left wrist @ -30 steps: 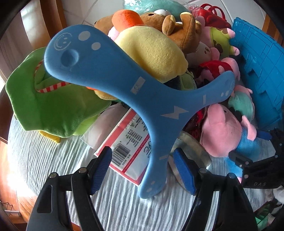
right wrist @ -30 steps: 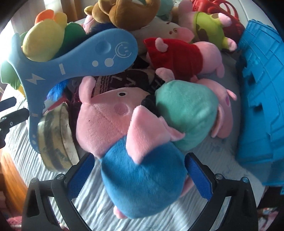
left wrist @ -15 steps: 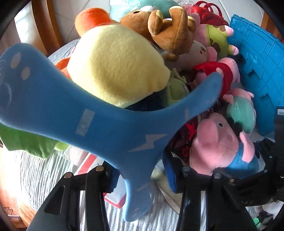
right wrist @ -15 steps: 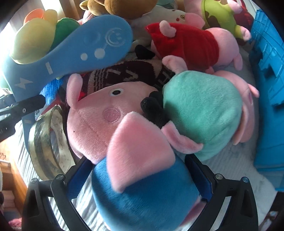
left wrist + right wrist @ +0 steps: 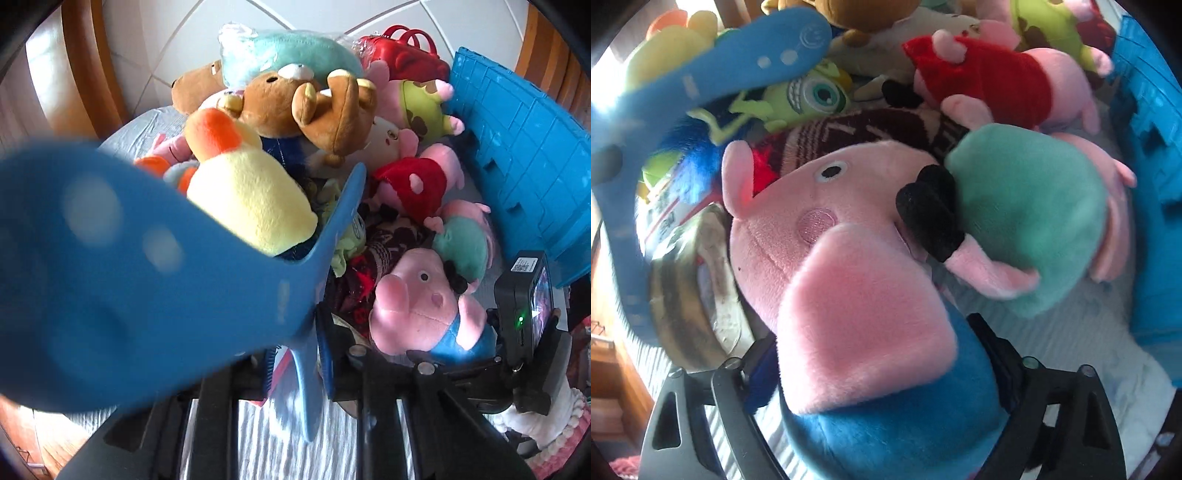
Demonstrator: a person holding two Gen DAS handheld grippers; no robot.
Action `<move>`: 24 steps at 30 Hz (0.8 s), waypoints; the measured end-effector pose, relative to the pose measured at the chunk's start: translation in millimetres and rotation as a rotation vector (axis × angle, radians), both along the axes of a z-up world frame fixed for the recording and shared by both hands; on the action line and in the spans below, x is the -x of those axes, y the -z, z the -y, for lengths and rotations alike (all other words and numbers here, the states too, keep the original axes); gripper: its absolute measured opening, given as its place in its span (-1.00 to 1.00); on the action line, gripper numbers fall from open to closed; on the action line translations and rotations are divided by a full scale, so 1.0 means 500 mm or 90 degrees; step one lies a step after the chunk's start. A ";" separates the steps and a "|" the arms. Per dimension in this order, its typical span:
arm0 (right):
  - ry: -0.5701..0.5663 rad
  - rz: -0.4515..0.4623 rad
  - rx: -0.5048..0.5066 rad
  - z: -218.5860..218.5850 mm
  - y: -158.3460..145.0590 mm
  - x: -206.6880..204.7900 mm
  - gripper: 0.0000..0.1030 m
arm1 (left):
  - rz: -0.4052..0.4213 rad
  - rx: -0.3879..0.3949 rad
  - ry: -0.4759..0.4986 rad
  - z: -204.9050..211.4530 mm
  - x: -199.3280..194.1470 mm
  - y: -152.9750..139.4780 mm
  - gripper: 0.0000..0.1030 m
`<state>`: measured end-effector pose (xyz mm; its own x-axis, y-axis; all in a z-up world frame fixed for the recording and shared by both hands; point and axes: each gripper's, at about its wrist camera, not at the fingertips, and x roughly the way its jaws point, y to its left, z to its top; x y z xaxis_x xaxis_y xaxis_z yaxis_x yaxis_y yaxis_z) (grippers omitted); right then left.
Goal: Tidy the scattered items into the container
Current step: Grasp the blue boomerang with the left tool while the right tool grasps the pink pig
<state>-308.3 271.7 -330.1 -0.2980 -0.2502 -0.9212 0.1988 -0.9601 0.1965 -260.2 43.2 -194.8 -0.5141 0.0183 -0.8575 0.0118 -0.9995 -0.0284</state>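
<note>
My left gripper (image 5: 295,354) is closing on one arm of the blue three-armed boomerang (image 5: 122,295), and the blue pads already pinch that thin arm between them. The toy is off the grey ribbed cloth (image 5: 266,443) and fills the left half of my left wrist view, blurred; from the right wrist camera I see it up at the top left, over the green one-eyed plush (image 5: 809,92).

My right gripper (image 5: 875,365) is closing around the pink pig plush in the blue outfit (image 5: 849,288). Its fingers sit on either side of the blue body (the pads are mostly hidden behind the plush, so I cannot tell how firmly they press). The pig lies on the cloth, touching a second pig in a teal dress (image 5: 1030,221) and just beside a roll of tape (image 5: 690,295).

The blue container (image 5: 524,162) stands at the right edge of the pile, close to the teal-dressed pig. A yellow duck plush (image 5: 251,192) and a brown bear (image 5: 332,114) sit further back in the heap.
</note>
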 end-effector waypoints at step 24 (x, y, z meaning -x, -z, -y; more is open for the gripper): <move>0.044 0.028 0.026 -0.037 0.038 -0.008 0.78 | -0.114 0.019 0.037 -0.001 -0.082 -0.155 -0.66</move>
